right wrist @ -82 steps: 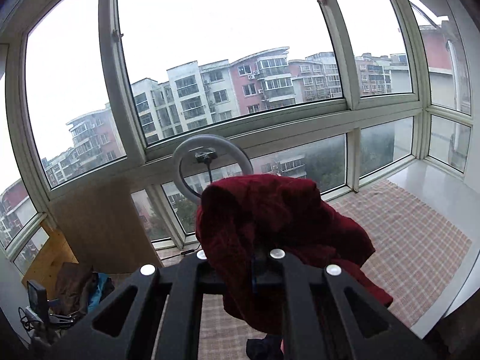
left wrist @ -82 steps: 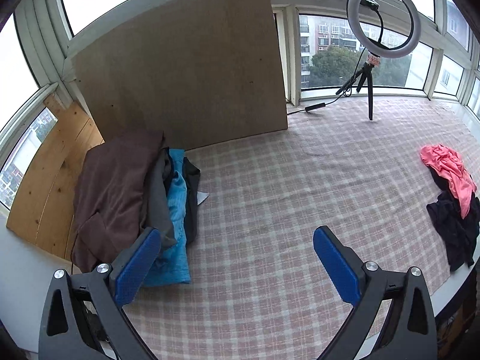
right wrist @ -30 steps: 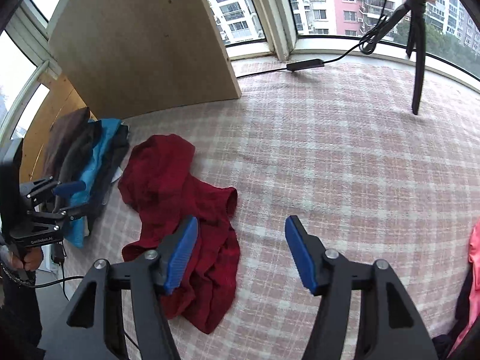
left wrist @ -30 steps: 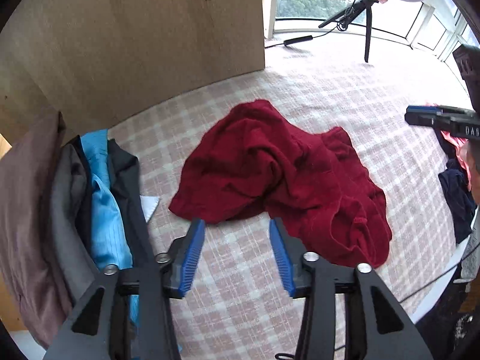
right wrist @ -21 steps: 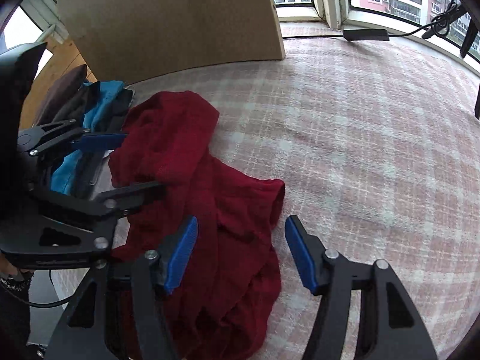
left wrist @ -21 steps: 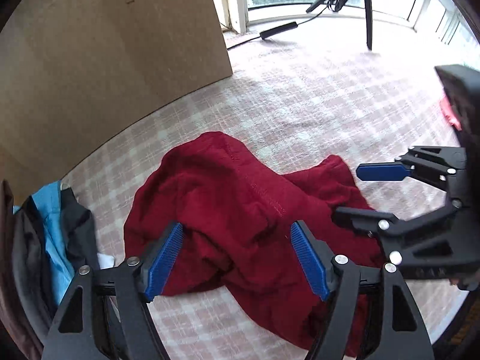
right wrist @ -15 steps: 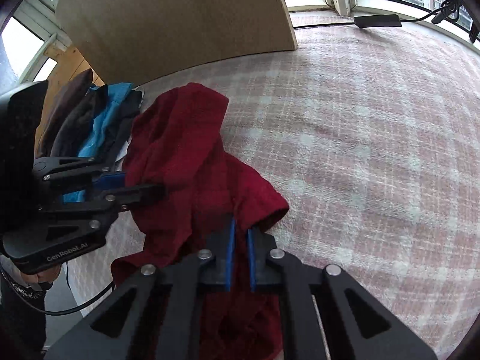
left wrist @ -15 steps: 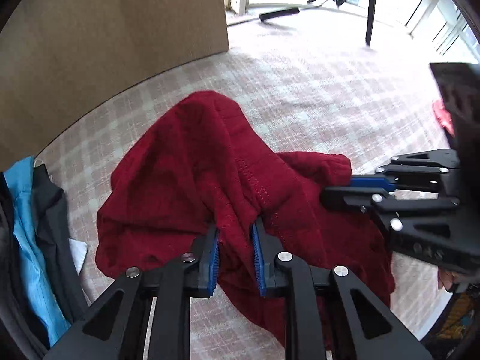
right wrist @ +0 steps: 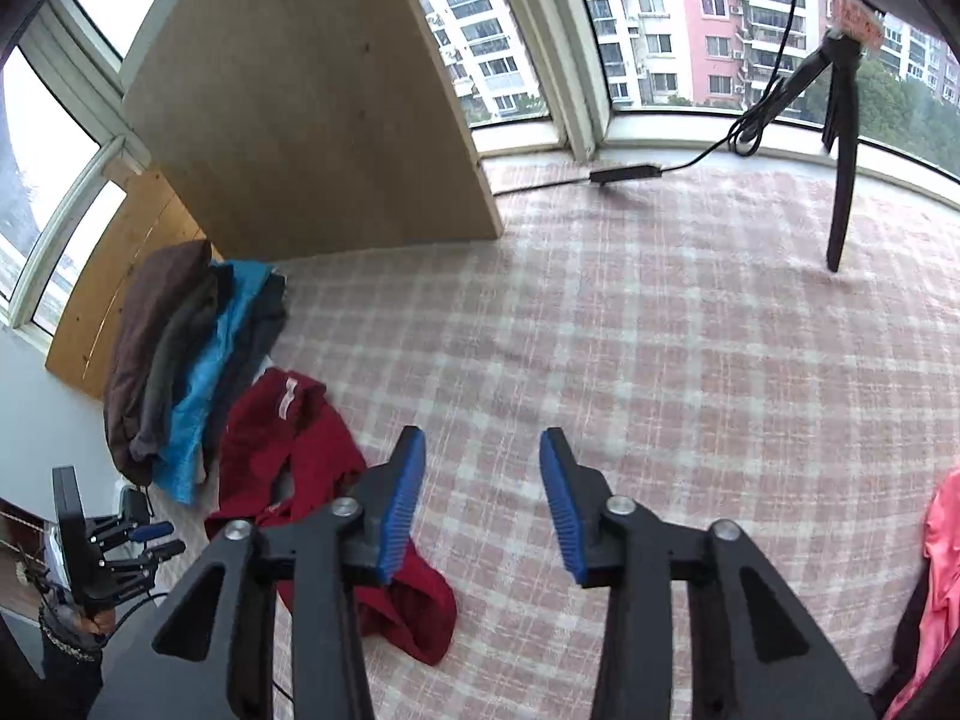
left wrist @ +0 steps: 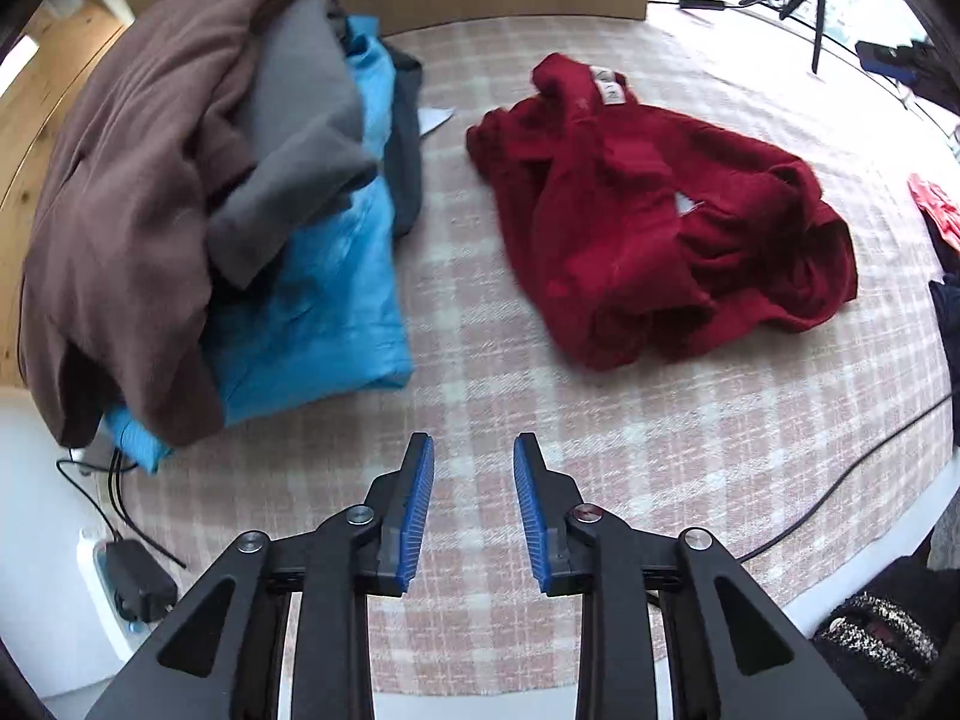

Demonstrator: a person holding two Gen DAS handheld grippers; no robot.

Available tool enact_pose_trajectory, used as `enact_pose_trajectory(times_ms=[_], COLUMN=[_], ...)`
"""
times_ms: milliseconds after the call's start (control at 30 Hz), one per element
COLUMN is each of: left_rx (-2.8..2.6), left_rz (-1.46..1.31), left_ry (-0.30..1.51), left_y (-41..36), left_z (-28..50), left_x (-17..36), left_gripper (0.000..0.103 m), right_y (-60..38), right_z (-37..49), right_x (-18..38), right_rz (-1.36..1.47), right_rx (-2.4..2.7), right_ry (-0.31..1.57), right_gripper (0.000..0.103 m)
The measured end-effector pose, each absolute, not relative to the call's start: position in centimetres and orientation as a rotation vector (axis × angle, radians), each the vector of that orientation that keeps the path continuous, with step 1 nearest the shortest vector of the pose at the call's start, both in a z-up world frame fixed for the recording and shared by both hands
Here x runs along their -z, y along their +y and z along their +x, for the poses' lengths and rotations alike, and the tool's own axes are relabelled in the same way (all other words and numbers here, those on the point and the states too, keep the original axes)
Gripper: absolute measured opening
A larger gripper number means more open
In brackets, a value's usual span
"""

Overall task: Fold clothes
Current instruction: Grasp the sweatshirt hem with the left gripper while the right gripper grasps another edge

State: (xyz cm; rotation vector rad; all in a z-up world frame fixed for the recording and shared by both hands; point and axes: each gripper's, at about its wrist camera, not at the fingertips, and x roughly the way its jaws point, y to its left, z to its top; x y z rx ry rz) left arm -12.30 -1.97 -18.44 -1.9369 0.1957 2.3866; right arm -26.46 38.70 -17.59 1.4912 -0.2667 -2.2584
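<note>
A crumpled dark red garment [left wrist: 648, 216] lies on the pink checked cloth [left wrist: 540, 420], its white neck label facing up. It also shows in the right wrist view [right wrist: 300, 456], low at the left. My left gripper [left wrist: 471, 510] is open and empty, above the cloth and well short of the garment. My right gripper [right wrist: 480, 504] is open and empty, above the cloth just right of the garment. The left gripper also shows in the right wrist view [right wrist: 135, 546], at the far left edge.
A pile of brown, grey and blue clothes [left wrist: 210, 180] lies left of the red garment. A pink garment [right wrist: 942, 570] lies at the right edge. A wooden board [right wrist: 312, 120] leans against the window. A tripod leg [right wrist: 840, 180] and cable stand at the back.
Both grippers were shut on the red garment half a second ago. They have let go, opened and pulled back. The garment now lies more spread out, label up.
</note>
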Motion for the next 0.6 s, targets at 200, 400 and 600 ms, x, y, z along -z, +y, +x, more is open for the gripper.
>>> enact_pose_trajectory(times_ms=[200, 400, 600], left_rx=[-2.415, -2.338, -2.251], left_rz=[-1.724, -1.610, -1.673], left_ry=[0.187, 0.361, 0.664], left_y=[2.3, 9.0, 11.7], left_z=[-17.0, -21.5, -21.2], left_x=[15.5, 16.0, 20.8], left_gripper=[0.064, 0.069, 0.066], right_y=[32.2, 31.5, 30.8], right_z=[-22.8, -22.3, -21.4], right_x=[23.2, 24.7, 24.1], right_rz=[1.539, 1.517, 1.517], right_rx=[2.040, 1.905, 1.964], right_ry=[-0.176, -0.459, -0.429], right_gripper=[0.057, 0.057, 0.057])
